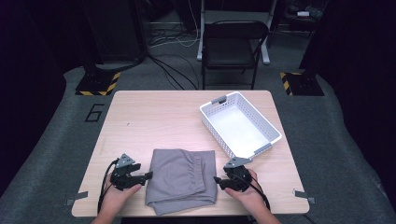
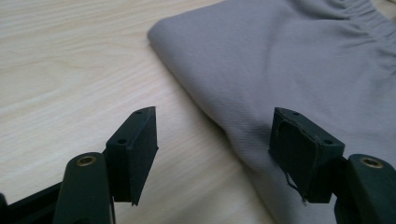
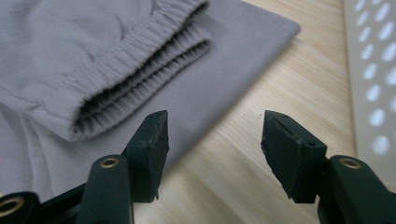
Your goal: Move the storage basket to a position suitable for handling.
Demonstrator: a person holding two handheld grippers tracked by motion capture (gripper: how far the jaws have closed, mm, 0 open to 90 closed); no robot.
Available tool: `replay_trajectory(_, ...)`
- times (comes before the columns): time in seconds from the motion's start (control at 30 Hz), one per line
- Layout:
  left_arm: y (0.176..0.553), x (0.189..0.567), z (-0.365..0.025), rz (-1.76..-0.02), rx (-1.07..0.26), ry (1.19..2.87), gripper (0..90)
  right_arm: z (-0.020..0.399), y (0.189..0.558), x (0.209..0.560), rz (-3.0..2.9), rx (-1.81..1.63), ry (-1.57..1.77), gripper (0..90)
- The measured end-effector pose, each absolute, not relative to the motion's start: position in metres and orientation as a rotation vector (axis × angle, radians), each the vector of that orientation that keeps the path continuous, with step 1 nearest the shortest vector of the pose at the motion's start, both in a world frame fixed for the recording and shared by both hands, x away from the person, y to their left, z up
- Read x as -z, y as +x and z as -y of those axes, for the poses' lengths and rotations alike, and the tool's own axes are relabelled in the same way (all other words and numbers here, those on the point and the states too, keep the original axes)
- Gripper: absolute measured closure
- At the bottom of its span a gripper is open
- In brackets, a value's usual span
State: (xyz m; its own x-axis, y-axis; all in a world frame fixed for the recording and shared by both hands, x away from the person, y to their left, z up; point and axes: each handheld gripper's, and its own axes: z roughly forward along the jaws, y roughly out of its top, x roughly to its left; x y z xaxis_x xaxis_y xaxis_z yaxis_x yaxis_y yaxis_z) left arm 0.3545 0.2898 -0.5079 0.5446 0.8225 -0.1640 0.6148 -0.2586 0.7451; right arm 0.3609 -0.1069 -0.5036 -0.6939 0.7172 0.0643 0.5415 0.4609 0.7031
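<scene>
Grey fabric, a folded pair of trousers [image 1: 181,179] with an elastic waistband, lies flat near the front edge of the desk [image 1: 154,116], about midway along it. The left gripper [image 1: 148,176] sits at the garment's left edge and the right gripper [image 1: 216,179] at its right edge, each pointing inward at the cloth. Both stand with jaws parted and nothing clamped: in the left gripper view the folded edge runs between the jaws without being pressed, and in the right gripper view the jaws frame bare wood just beside the cloth's edge, the gathered waistband [image 3: 140,60] a little beyond. The step in hand looks like taking hold of both sides to lift the bundle, so each pair of jaws should probably slide low along the desk and catch every layer of the fold, closing together so the stack does not slump or open. A white perforated basket [image 1: 275,133] stands empty toward the right rear of the desk, its near corner close to the right gripper; that rim is the one obstacle to clear. Beyond the far edge stands a black chair [image 1: 233,46].
</scene>
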Motion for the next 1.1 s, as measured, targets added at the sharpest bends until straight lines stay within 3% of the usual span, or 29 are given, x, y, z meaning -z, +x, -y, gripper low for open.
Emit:
replay_trajectory(0.3,0.353,0.514,-0.273,-1.113,-0.281,2.053,34.7,0.088,0.36,0.512,-2.523,-0.975,1.035,41.4)
replay_trajectory(0.73,0.354,0.518,-0.268,-1.112,-0.212,2.053,50.8,0.084,0.356,0.511,-2.618,-1.019,1.012,83.1)
replay_trajectory(1.1,0.352,0.517,-0.257,-1.076,-0.208,2.078,50.5,0.096,0.352,0.508,-2.617,-1.005,1.082,84.9)
